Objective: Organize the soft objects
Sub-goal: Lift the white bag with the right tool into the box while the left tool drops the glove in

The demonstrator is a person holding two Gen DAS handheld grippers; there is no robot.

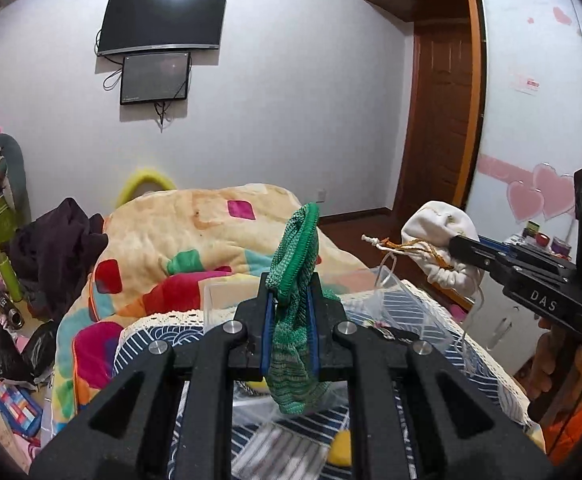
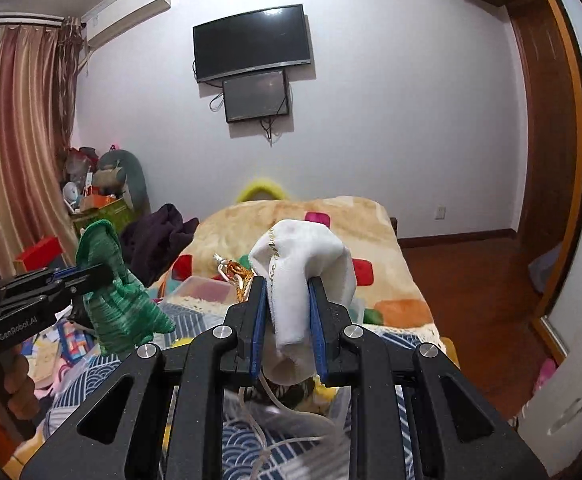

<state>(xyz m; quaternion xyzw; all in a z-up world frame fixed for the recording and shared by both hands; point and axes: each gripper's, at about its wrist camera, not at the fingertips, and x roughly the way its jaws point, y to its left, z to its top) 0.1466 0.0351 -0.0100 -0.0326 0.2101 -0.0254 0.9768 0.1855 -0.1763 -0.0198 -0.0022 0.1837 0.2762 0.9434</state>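
A green knitted sock (image 1: 295,312) hangs pinched between the blue pads of the left gripper (image 1: 291,300), its cuff standing up above the fingers and its toe drooping below them. Off to the right, a white cloth pouch (image 2: 303,280) with an orange drawstring (image 2: 238,274) is clamped the same way in the right gripper (image 2: 289,304). Both are held in the air over a bed (image 1: 431,308) with a blue-and-white patterned cover, above a clear plastic box (image 1: 221,296). Behind lies a bright patchwork blanket (image 1: 195,232). Two dark screens (image 1: 163,20) are mounted on the far wall.
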